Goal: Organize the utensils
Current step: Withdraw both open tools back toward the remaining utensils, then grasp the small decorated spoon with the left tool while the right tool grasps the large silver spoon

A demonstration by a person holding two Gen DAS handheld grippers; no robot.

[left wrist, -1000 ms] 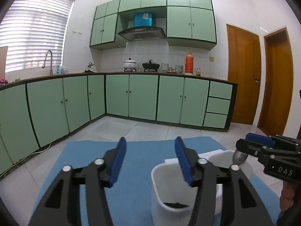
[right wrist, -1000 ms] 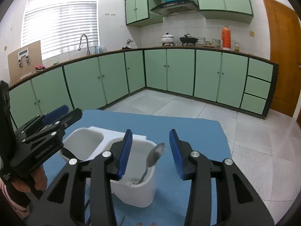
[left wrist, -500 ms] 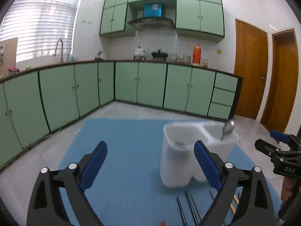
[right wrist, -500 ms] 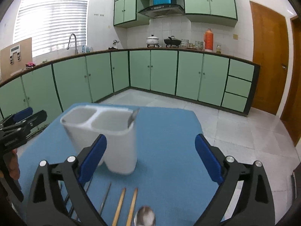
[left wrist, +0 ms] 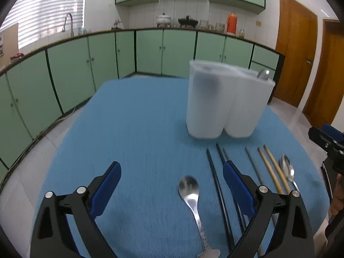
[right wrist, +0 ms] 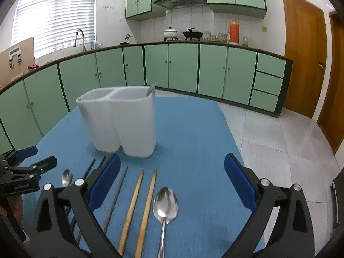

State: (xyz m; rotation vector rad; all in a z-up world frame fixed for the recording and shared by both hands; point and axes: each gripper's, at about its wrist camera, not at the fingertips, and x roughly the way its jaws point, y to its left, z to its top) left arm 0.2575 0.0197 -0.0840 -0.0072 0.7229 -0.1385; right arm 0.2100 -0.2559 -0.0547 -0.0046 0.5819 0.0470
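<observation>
A white two-compartment holder (left wrist: 223,103) (right wrist: 120,120) stands on the blue mat (left wrist: 133,133). One spoon's bowl (left wrist: 263,74) (right wrist: 151,89) sticks out of its right compartment. In front of it lie black chopsticks (left wrist: 217,182) (right wrist: 90,168), a metal chopstick (left wrist: 253,163) (right wrist: 116,193) and wooden chopsticks (left wrist: 273,169) (right wrist: 137,195). My left gripper (left wrist: 172,167) is open, low over a small spoon (left wrist: 189,188) (right wrist: 66,177). My right gripper (right wrist: 172,165) is open above a larger spoon (right wrist: 165,202) (left wrist: 287,167). Neither touches anything.
Green kitchen cabinets (right wrist: 172,68) run along the back wall and the left, with a sink tap (right wrist: 79,36) and pots on the counter. Wooden doors (right wrist: 305,53) stand at the right. Tiled floor (right wrist: 279,137) lies beyond the mat's right edge.
Both grippers opened wide, pulled back from the holder and dropped lower. The spoon that was between the right jaws now stands in the right compartment. The utensils on the mat came into view.
</observation>
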